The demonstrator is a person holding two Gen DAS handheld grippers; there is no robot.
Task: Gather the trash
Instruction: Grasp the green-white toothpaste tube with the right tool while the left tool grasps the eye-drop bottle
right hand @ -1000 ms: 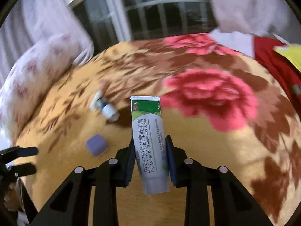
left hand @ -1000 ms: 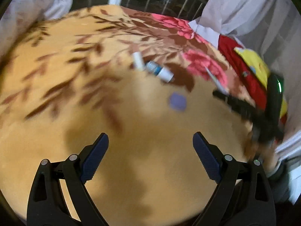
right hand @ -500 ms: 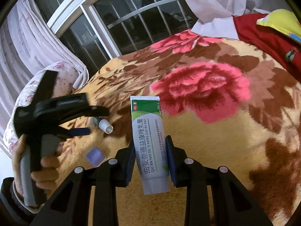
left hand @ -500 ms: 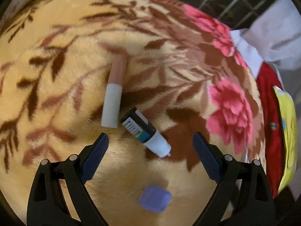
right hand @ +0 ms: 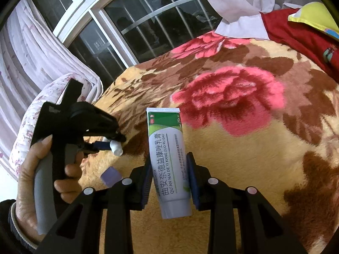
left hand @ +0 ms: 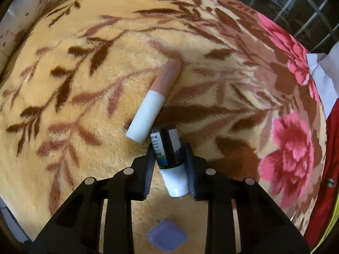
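My left gripper [left hand: 169,158] is shut on a small dark bottle with a white cap [left hand: 169,160] that lies on the flowered blanket [left hand: 84,84]. A pink and white tube [left hand: 155,101] lies just beyond it, touching the bottle's far end. A small purple square [left hand: 167,237] lies on the blanket below the gripper. My right gripper [right hand: 170,173] is shut on a green and white ointment tube [right hand: 169,160], held above the blanket. In the right wrist view the left gripper [right hand: 110,144] shows at the left with the bottle's cap [right hand: 116,147], and the purple square [right hand: 111,176] lies near it.
A floral pillow [right hand: 31,127] lies at the bed's left edge below a barred window [right hand: 148,21]. Red and yellow cloth [right hand: 300,27] and a white cloth [right hand: 239,27] lie at the far right of the bed.
My left gripper moved in over the small bottle and shut on it; it was open before. My right gripper kept its hold on the ointment tube and rose a little.
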